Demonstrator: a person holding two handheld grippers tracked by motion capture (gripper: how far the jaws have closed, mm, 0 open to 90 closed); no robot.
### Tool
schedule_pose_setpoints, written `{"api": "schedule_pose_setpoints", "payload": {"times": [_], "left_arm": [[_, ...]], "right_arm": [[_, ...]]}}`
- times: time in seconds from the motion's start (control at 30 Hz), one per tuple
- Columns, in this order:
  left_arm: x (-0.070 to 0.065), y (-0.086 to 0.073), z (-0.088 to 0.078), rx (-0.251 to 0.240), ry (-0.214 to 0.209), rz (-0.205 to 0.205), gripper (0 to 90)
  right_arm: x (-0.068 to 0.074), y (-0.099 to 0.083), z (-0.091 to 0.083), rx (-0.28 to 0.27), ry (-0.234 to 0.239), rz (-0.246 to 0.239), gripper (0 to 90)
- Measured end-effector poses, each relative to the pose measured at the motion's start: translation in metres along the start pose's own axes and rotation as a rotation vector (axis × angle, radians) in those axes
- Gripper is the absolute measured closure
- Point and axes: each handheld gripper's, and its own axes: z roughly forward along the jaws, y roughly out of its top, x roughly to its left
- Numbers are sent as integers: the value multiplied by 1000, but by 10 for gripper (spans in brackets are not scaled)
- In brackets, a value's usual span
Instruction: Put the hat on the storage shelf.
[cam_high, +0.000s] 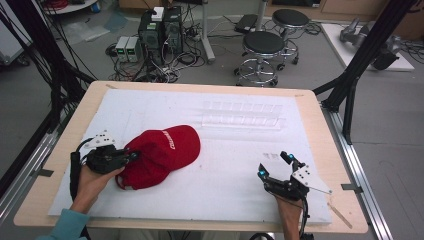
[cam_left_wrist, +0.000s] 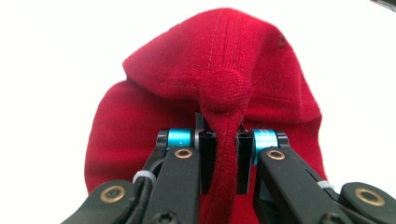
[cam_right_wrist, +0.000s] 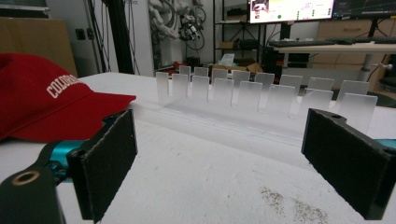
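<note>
**Cap pinched at its back edge**

Cap lies left of centre on the white mat. Left gripper is pinching its fabric: grasp made, lifting likely next. Right gripper rests spread, apart, facing the clear rack.

White block lettering is carried on the front of the red fabric baseball cap. In the right gripper view the letters "COLOR" can be read, after which the word is cut off by the curve of the crown. In the high view the same white lettering is seen on the cap as a short line, too small to be read. No other text is legible.
</note>
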Motion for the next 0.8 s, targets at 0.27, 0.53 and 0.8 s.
{"api": "schedule_pose_setpoints", "payload": {"times": [0.27,0.53,0.8], "left_arm": [[-4,26,-7,-36,-46,41,850],[-8,47,-13,-65,-107,57,850],[-23,71,-10,-62,-170,116,851]], "right_arm": [[-1,2,3,26,12,11,94],[1,14,6,47,69,-5,94],[10,36,16,67,191,-14,94]]}}
